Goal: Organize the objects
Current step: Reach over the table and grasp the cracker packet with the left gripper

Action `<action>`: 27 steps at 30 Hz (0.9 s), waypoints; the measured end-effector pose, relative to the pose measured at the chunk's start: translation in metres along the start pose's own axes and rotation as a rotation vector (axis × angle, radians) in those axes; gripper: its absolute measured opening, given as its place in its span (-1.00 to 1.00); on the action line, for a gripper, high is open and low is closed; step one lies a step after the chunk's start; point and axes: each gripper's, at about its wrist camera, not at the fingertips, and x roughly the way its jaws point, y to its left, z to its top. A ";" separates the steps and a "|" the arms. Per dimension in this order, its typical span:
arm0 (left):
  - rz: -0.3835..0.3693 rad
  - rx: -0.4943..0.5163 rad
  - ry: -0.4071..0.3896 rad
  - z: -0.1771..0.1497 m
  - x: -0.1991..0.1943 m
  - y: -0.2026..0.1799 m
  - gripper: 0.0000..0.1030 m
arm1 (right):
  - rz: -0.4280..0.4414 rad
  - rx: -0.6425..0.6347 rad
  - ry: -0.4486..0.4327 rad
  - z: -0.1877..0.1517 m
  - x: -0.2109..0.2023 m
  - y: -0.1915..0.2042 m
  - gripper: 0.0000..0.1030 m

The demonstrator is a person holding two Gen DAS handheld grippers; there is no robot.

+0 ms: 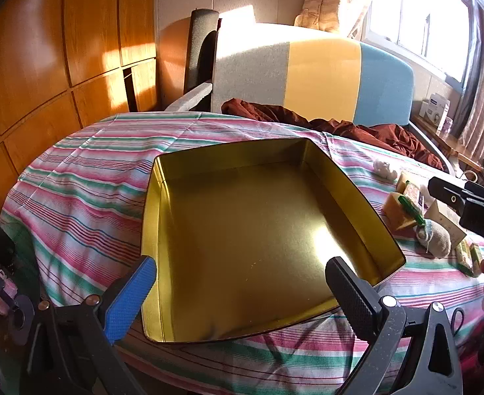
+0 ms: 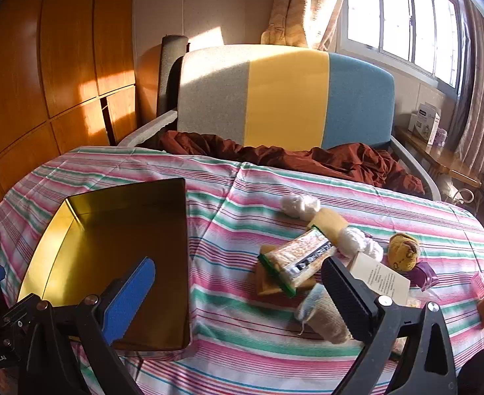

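Left wrist view: your left gripper (image 1: 238, 283) hovers with fingers spread wide and empty over the open gold tin (image 1: 357, 177), the container waiting to be filled. Right of the tin, your right gripper (image 2: 238, 296), equally wide and empty, faces the scattered packets (image 2: 294, 260) on the desk (image 2: 242, 355).

Your right gripper (image 1: 466, 204) cut off by frame edge. Print on white card (image 2: 382, 278) too small to read.

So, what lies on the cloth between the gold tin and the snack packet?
Nothing: in the right wrist view only bare striped cloth separates the gold tin from the snack packet. The tin is empty.
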 end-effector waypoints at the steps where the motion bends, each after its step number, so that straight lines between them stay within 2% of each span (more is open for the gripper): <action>1: -0.006 0.005 -0.003 0.000 0.000 -0.002 0.99 | -0.012 0.009 -0.002 0.002 0.000 -0.008 1.00; 8: -0.015 0.077 -0.013 0.005 0.003 -0.023 0.99 | -0.086 0.098 -0.008 0.013 -0.002 -0.072 1.00; 11: -0.030 0.112 -0.012 0.007 0.004 -0.034 0.99 | -0.145 0.152 -0.015 0.014 0.000 -0.108 1.00; 18: -0.148 0.196 -0.011 0.018 0.006 -0.065 0.99 | -0.303 0.305 -0.011 -0.006 0.010 -0.199 1.00; 21: -0.219 0.234 0.007 0.022 0.010 -0.083 1.00 | -0.314 0.412 -0.009 -0.019 0.010 -0.225 1.00; 23: -0.242 0.256 0.011 0.025 0.012 -0.095 0.99 | -0.285 0.496 -0.007 -0.024 0.010 -0.239 1.00; 27: -0.323 0.297 0.020 0.033 0.019 -0.124 1.00 | -0.266 0.581 0.007 -0.031 0.011 -0.251 1.00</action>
